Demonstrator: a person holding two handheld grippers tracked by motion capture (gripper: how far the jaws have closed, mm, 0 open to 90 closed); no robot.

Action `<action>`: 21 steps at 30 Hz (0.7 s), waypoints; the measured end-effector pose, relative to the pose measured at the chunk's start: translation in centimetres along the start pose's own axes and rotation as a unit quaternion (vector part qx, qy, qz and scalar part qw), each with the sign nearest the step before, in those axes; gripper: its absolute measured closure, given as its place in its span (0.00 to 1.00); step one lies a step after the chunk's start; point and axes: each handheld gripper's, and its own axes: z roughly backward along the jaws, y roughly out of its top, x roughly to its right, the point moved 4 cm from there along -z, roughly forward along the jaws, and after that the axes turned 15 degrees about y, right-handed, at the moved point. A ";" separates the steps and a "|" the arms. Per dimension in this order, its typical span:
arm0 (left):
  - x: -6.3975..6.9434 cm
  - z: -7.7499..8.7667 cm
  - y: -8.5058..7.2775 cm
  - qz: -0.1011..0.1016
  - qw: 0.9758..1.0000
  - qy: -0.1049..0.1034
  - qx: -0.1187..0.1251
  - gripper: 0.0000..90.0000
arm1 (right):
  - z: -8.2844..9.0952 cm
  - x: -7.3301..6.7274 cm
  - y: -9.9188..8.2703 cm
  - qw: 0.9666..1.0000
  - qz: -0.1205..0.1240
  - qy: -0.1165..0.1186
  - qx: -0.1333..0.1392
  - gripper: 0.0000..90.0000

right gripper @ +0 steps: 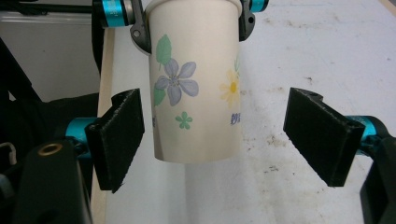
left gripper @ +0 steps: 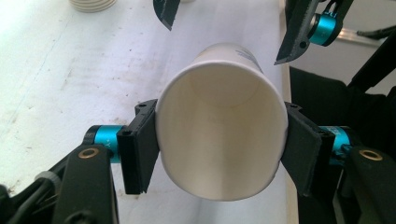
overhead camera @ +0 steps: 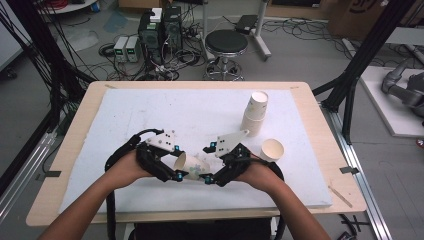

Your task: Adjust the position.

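So the left hand-held gripper (left gripper: 219, 154) is pinching a paper cup (left gripper: 222, 140) near its rim, pads pressed on both sides, with the cup lying sideways just above the near middle of the table (overhead camera: 125, 105). The cup's base points right, in between the jaws of the right hand-held gripper (right gripper: 219, 135), which are spread wide with gaps on both sides of the flowered wall. Far right there's a cup stack (overhead camera: 255, 114), and a lone cup (overhead camera: 272, 149) just nearer.
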 end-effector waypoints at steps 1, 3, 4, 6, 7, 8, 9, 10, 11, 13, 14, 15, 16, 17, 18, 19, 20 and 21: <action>-0.1 0.0 0.0 -0.001 1.000 0.001 -0.004 0.39 | 0.0 0.0 0.0 1.000 0.000 0.000 -0.002 0.23; -0.3 0.0 0.2 -0.002 1.000 0.004 -0.012 0.39 | -0.1 0.0 0.1 1.000 0.002 -0.001 -0.010 0.23; -0.3 0.1 0.2 -0.003 1.000 0.004 -0.017 0.39 | -0.2 0.0 0.1 1.000 0.007 -0.002 -0.014 0.23; -0.3 0.1 0.4 -0.008 1.000 0.006 -0.025 0.39 | -0.3 0.0 0.3 1.000 0.007 -0.002 -0.018 0.23; -0.4 0.1 0.5 -0.013 0.999 0.007 -0.031 0.39 | -0.3 0.0 0.4 1.000 0.009 -0.001 -0.022 0.23; -0.4 0.1 0.6 -0.018 0.999 0.008 -0.038 0.39 | -0.4 0.1 0.4 1.000 0.011 -0.003 -0.027 0.23; -0.4 0.1 0.7 -0.023 0.999 0.010 -0.044 0.39 | -0.5 0.1 0.5 0.999 0.012 -0.005 -0.031 0.23; -0.3 0.1 0.8 -0.024 0.998 0.011 -0.049 0.39 | -0.6 0.1 0.5 0.999 0.014 -0.007 -0.036 0.23; -0.3 0.0 0.9 -0.025 0.998 0.011 -0.055 0.39 | -0.7 0.1 0.6 0.999 0.016 -0.005 -0.040 0.23; -0.2 -0.1 1.1 -0.030 0.998 0.013 -0.062 0.39 | -1.0 0.2 0.7 0.998 0.018 -0.008 -0.052 0.23; -0.2 -0.1 1.1 -0.032 0.997 0.012 -0.067 0.39 | -1.4 0.2 0.7 0.998 0.021 -0.011 -0.063 0.23; -0.2 -0.1 1.2 -0.034 0.997 0.011 -0.072 0.39 | -1.6 0.2 0.7 0.997 0.022 -0.011 -0.069 0.23; -0.1 -0.2 1.2 -0.035 0.997 0.013 -0.072 0.39 | -1.6 0.2 0.7 0.997 0.022 -0.011 -0.069 0.23; -0.1 -0.2 1.3 -0.034 0.997 0.013 -0.074 0.39 | -1.7 0.2 0.7 0.997 0.022 -0.011 -0.072 0.23; -0.1 -0.3 1.3 -0.033 0.996 0.012 -0.077 0.39 | -1.8 0.3 0.7 0.997 0.022 -0.012 -0.076 0.23; 0.0 -0.4 1.3 -0.033 0.996 0.015 -0.077 0.39 | -2.0 0.3 0.8 0.997 0.022 -0.011 -0.077 0.23; 0.0 -0.4 1.4 -0.034 0.996 0.013 -0.079 0.38 | -2.1 0.3 0.8 0.996 0.022 -0.012 -0.080 0.23; 0.0 -0.5 1.4 -0.033 0.996 0.014 -0.079 0.38 | -2.3 0.4 0.8 0.996 0.023 -0.013 -0.082 0.24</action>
